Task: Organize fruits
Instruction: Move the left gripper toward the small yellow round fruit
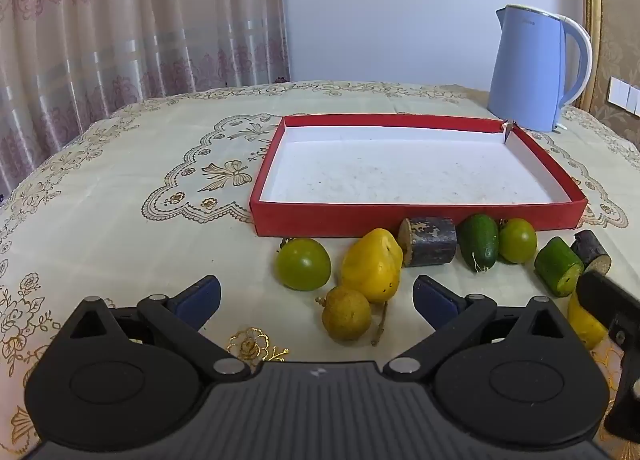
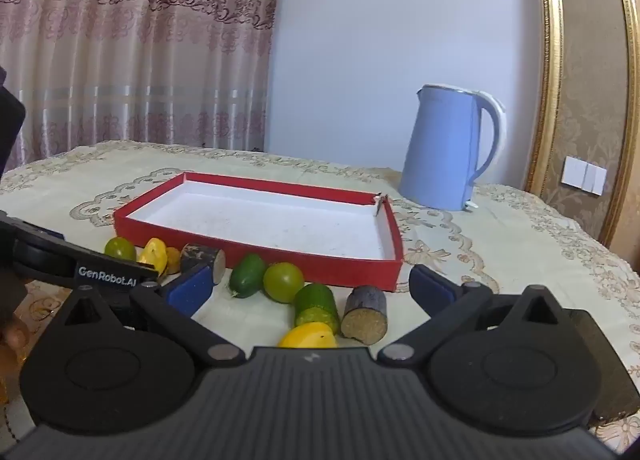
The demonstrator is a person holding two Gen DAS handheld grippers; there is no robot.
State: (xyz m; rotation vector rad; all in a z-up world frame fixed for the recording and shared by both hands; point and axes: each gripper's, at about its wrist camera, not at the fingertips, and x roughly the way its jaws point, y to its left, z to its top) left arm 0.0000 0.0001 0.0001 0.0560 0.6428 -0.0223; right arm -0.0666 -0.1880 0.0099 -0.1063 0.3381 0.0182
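Hovering low over the cloth, both grippers stand wide with nothing between the jaws. The left gripper (image 1: pixel 316 296) has the small brown fruit (image 1: pixel 346 313) and the yellow pear (image 1: pixel 373 265) straight ahead between its open fingers, the pear's long axis slanting away towards the tray (image 1: pixel 416 216). A green tomato (image 1: pixel 303 263) sits just left of them. The right gripper (image 2: pixel 310 288) faces a cut cucumber (image 2: pixel 316 302) and a dark cane stub (image 2: pixel 366 314), both end-on. I'd say the left is nearer the pear. The tray, just behind the row, is empty, white inside with red walls.
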